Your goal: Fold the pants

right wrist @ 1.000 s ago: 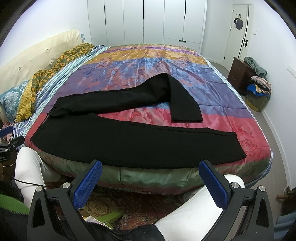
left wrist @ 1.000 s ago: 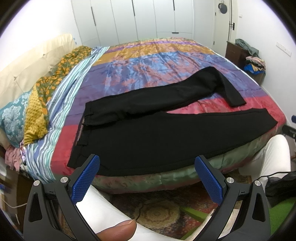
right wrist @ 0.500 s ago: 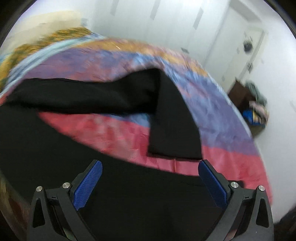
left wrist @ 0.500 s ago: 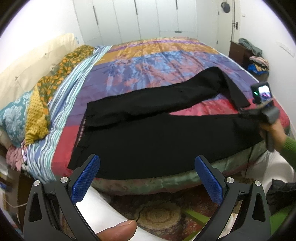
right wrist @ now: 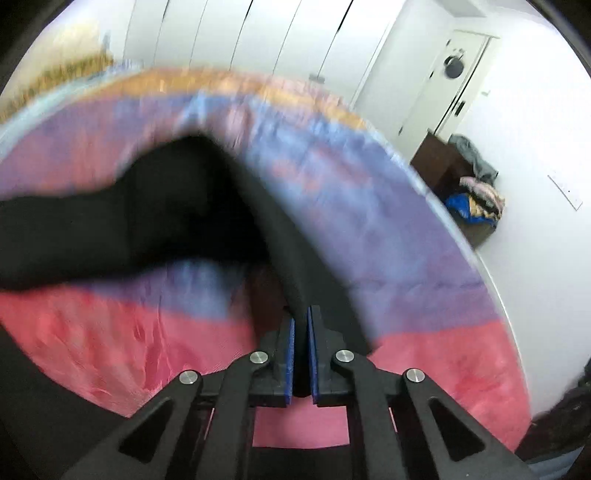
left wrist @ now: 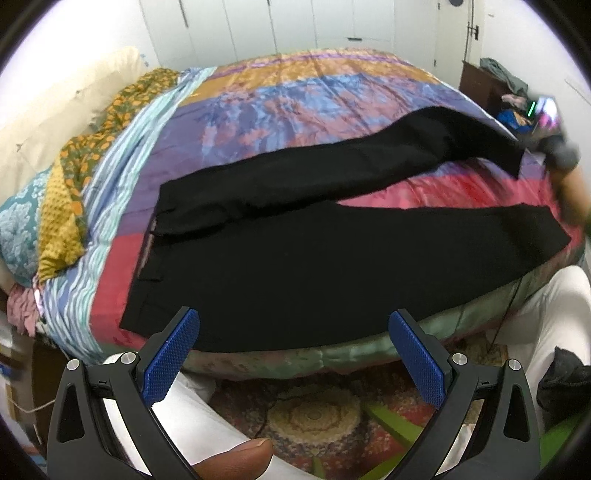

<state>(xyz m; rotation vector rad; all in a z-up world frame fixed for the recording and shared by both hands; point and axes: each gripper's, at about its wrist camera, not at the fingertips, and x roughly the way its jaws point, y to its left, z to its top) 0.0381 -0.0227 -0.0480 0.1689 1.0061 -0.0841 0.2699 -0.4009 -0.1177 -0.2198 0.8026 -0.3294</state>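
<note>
Black pants lie spread on the bed with the waist at the left and both legs running right. The near leg lies flat along the bed's front edge. The far leg bends away, and its hem is lifted. My left gripper is open and empty, held off the bed's near edge just in front of the near leg. My right gripper is shut on the hem of the far leg, which rises taut from its pads. It shows blurred at the far right of the left wrist view.
The bed has a multicoloured cover. Pillows and a patterned cloth lie at the left. A dark cabinet with piled clothes stands by the right wall. White wardrobe doors stand behind. A patterned rug lies below my left gripper.
My right gripper has moved forward over the bed to the far leg's hem and shut on it. The left gripper has come slightly closer to the bed and stays open.
</note>
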